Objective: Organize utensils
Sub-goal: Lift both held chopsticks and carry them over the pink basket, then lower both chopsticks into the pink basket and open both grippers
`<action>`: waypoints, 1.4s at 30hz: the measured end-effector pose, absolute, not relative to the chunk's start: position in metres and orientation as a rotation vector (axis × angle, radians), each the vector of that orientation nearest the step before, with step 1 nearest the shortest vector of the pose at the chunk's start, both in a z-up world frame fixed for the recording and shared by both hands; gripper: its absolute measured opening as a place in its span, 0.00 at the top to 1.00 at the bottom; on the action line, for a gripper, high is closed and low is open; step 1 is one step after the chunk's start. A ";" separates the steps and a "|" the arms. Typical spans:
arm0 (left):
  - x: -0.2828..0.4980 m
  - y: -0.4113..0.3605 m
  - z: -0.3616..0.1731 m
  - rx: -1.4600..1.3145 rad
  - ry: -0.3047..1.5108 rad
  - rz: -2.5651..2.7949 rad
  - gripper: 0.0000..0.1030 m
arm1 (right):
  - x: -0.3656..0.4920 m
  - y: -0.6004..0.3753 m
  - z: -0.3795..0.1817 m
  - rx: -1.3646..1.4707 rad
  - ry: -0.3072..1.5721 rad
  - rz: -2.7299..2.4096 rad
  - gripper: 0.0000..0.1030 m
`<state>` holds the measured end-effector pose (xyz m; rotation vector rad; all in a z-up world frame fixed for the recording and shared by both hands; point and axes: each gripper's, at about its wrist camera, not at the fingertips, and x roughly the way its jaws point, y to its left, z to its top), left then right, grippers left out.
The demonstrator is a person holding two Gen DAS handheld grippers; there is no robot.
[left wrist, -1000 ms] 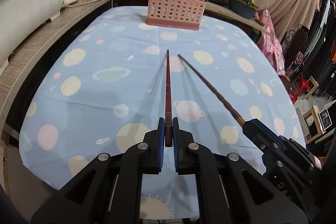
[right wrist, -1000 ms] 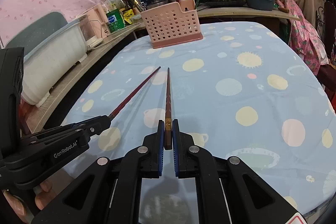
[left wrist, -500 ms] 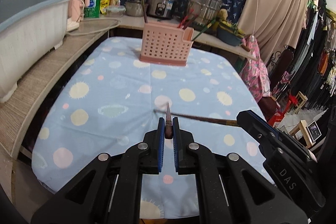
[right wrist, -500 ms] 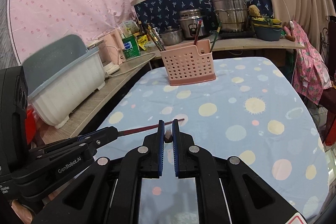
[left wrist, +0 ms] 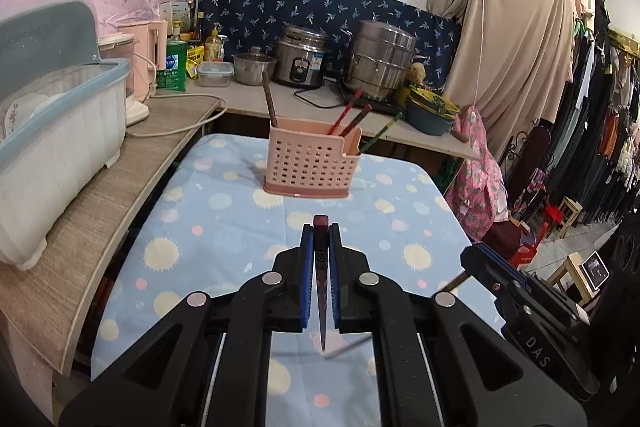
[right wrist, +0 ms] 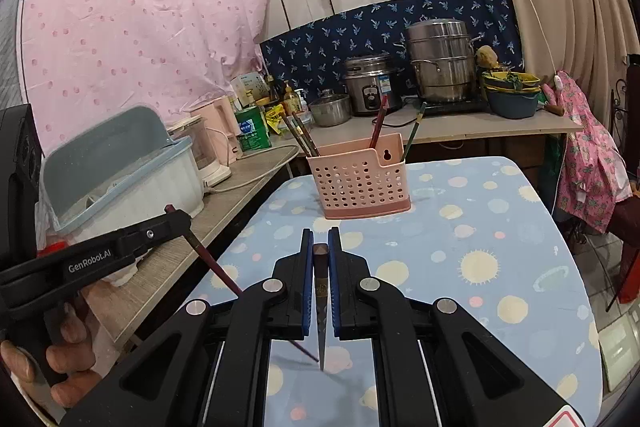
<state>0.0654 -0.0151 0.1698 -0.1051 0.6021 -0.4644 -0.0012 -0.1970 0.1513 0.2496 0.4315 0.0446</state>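
Both chopsticks have swung since a second ago: they then lay pointing forward over the cloth, and now each stands near vertical in its grip, tip downward.

Left gripper (left wrist: 321, 251): jaws closed almost fully on the red chopstick (left wrist: 321, 291), blunt end showing just above the blue pads (left wrist: 307, 267). Its tapered tip hangs below, over the tablecloth (left wrist: 208, 235); whether it touches the cloth is not resolvable, the tip lying against a faint streak.

Right gripper (right wrist: 320, 259): jaws likewise pinched on the brown chopstick (right wrist: 321, 307), blunt end up between the pads, point down. Contact with the cloth again uncertain.

In the right wrist view the left gripper enters from the left edge, a hand (right wrist: 60, 359) partly cut off by the frame. The red chopstick slants down from it and passes behind the right gripper's body, so its middle is hidden; the tip reappears near the brown one's tip, probably close but apart.

In the left wrist view only a short stub of the brown chopstick shows by the right gripper's finger; the rest is hidden.

Pink utensil holder (left wrist: 312, 163) stands upright at the far end of the table, well apart from both grippers. Several chopsticks (right wrist: 378, 123) lean in it; the compartments cannot be made out through the perforated wall.
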 end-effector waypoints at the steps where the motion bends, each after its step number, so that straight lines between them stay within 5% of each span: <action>1: 0.069 -0.015 0.172 -0.106 0.598 -0.463 0.93 | 0.001 -0.199 0.154 0.254 0.430 0.047 0.93; 25: 0.260 -0.040 0.294 -0.179 0.322 -0.332 0.93 | 0.209 -0.283 0.281 0.389 0.194 0.018 0.93; 42: 0.354 -0.076 0.226 -0.174 0.459 -0.310 0.93 | 0.318 -0.308 0.219 0.399 0.311 -0.030 0.93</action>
